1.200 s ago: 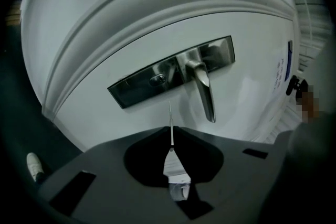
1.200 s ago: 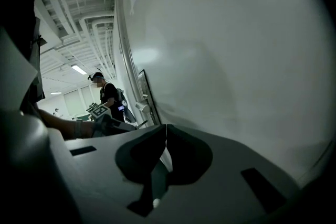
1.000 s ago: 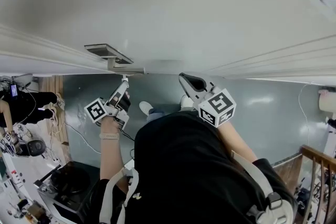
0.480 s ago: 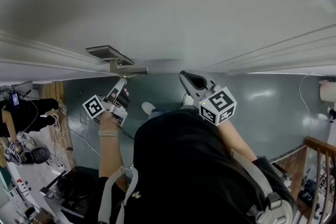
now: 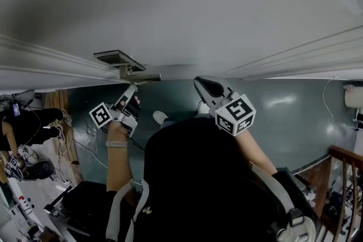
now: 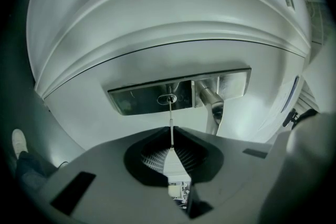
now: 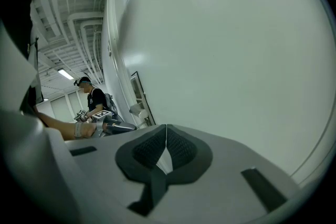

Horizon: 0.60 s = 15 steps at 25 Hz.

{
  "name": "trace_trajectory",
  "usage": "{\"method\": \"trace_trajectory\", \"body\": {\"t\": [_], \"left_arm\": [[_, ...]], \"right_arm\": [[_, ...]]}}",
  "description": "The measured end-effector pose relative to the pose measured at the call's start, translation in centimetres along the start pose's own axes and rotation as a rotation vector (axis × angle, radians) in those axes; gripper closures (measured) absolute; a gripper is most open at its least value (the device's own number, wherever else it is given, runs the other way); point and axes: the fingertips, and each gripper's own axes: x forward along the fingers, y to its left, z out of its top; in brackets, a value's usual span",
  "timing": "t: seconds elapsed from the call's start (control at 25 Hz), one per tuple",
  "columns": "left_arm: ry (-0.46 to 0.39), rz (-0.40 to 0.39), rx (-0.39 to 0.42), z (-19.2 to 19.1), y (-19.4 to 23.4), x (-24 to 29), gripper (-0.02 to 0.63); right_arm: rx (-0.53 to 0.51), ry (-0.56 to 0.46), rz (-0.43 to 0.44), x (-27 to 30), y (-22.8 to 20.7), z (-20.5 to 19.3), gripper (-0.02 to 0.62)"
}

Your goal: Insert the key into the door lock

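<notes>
The left gripper (image 6: 171, 132) has its jaws pressed together on the bow of the key (image 6: 170, 115), so the thin blade sticks straight out past the pads, edge-on to the camera. That grip leaves the whole shank free to go in, and lines the blade up with the gripper's own axis so that a straight push should drive it. The key's tip meets the keyhole (image 6: 167, 98) near the middle of the lock plate (image 6: 134, 101); how deep it sits inside I cannot tell, though most of the blade is showing, so I judge the insertion barely begun. The door handle (image 6: 212, 105) juts from the plate's right end, just beside the keyhole; the gripper comes in from the keyhole's side of it, probably to stay clear of the lever. The plate itself sits on the pale door (image 6: 157, 18), below a raised moulding.

The right gripper (image 7: 166, 132) has its jaws together with nothing between them. It hangs near the door's bare face, well apart from the plate, and seems parked there to stay out of the working hand's way. What the push calls for now is a steady, square line; a tilt could jam the blade at the slot's mouth.
</notes>
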Motion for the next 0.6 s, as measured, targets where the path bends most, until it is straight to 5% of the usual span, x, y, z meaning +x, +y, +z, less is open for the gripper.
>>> {"method": "trace_trajectory", "body": {"t": [0.6], "left_arm": [[-0.011,-0.023,-0.053,0.21,-0.66,0.23,0.578]], "right_arm": [[-0.001,-0.005,0.013,0.12,0.12,0.45,0.580]]}}
